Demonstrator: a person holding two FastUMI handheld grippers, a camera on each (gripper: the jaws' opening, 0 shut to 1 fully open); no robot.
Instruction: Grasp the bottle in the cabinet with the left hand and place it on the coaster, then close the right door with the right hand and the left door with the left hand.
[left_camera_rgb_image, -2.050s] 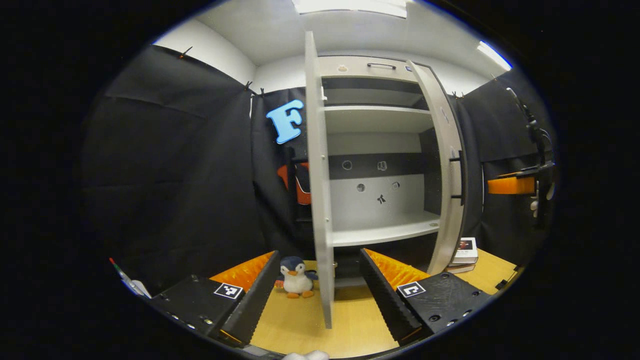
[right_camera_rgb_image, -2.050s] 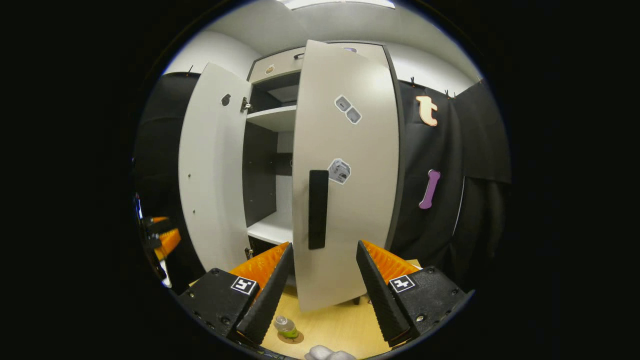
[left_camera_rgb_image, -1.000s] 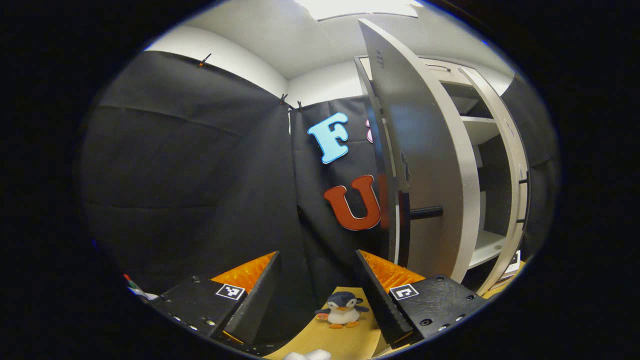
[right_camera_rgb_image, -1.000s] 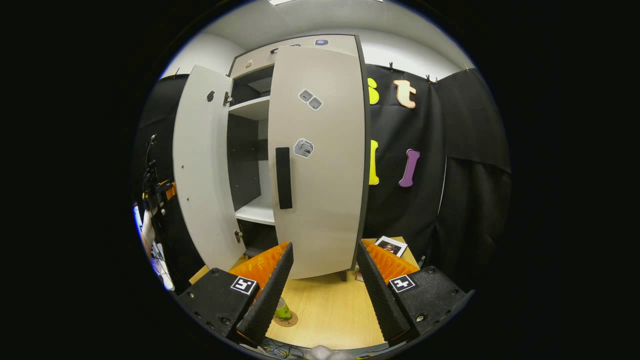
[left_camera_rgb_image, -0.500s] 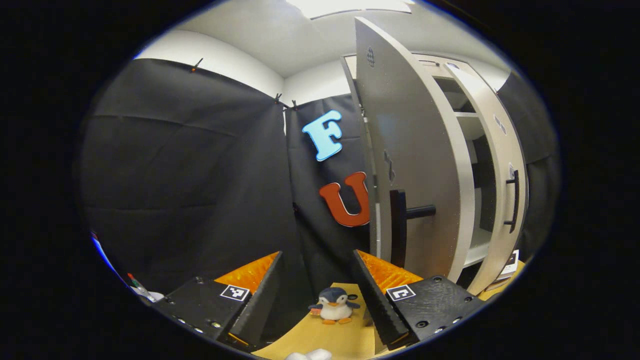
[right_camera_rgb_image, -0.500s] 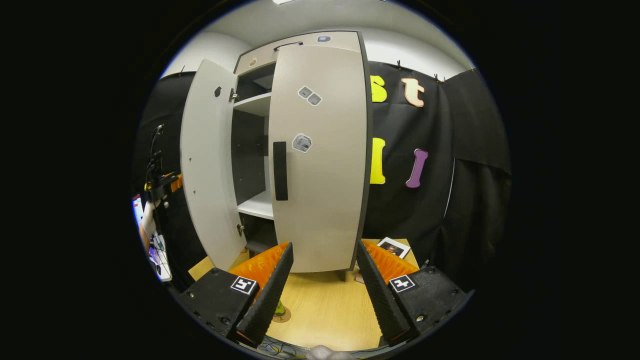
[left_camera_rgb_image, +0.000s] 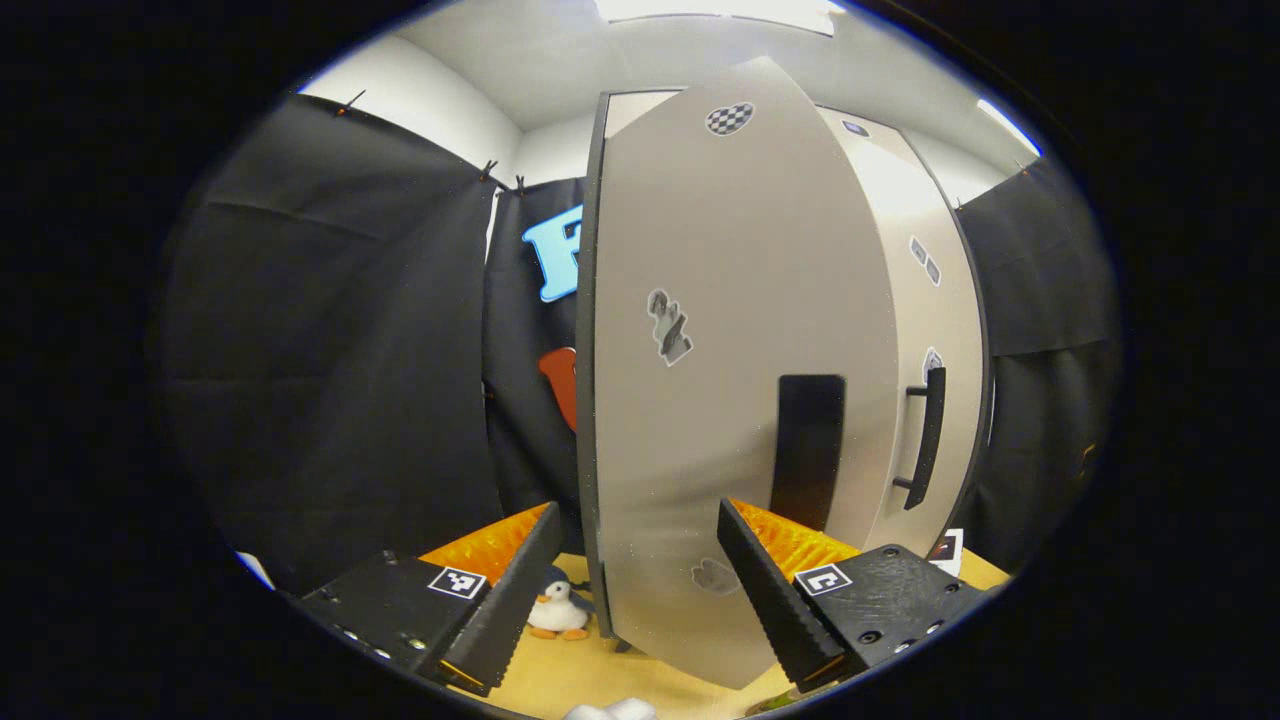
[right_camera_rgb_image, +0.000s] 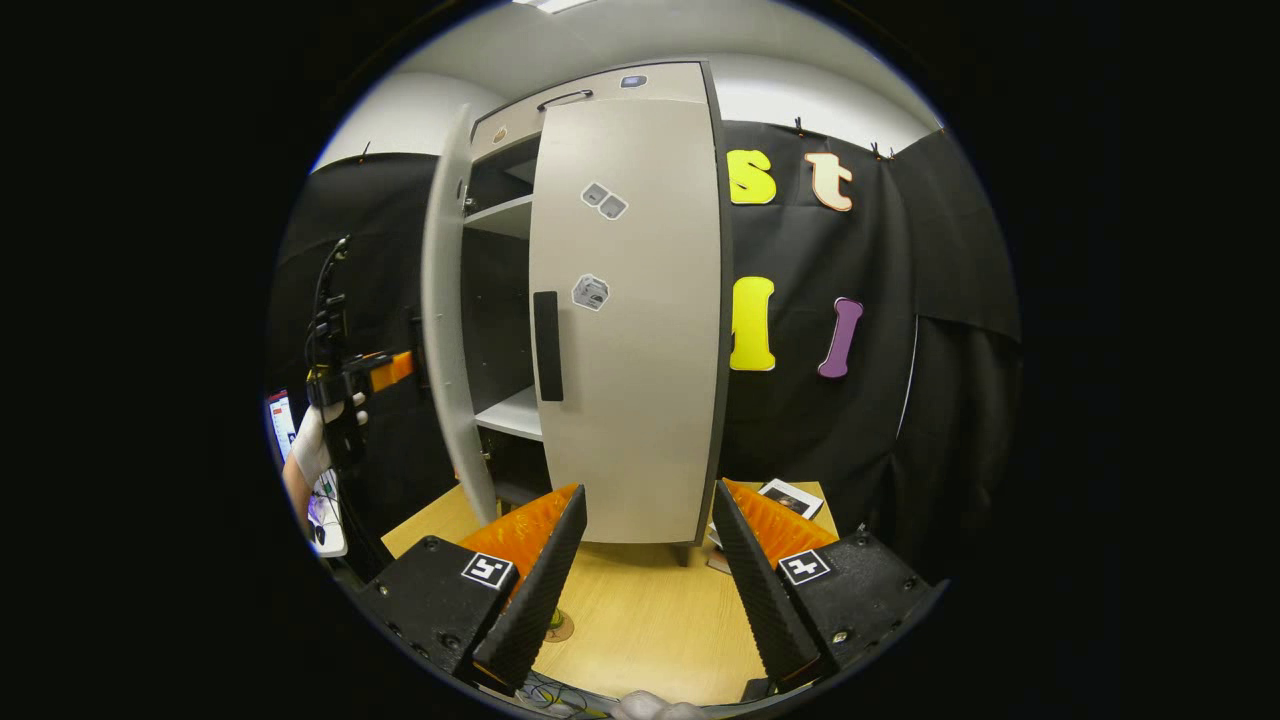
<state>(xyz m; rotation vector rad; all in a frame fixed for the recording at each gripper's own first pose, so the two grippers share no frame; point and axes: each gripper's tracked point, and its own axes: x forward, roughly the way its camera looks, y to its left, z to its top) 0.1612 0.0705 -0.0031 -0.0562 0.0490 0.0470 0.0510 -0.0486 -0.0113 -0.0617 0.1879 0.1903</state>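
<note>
grey left door (left_camera_rgb_image: 720, 400) sits partway shut right in front of the left tool (left_camera_rgb_image: 630, 590), whose jaws are spread and empty. right door (right_camera_rgb_image: 630, 330) looks closed, right tool (right_camera_rgb_image: 648, 570) gaping too. coaster (right_camera_rgb_image: 558, 628) on the wooden table (right_camera_rgb_image: 640, 620), bottle hidden.

Open left claw (left_camera_rgb_image: 630, 590) faces the left door (left_camera_rgb_image: 720, 400), perhaps nearly closed; toy penguin (left_camera_rgb_image: 556, 610) beside it.

No readable text from my end: stickers on the left door (left_camera_rgb_image: 700, 330) and right door (right_camera_rgb_image: 625, 300) are too small, fiducial squares on gripper bodies carry patterns only.
</note>
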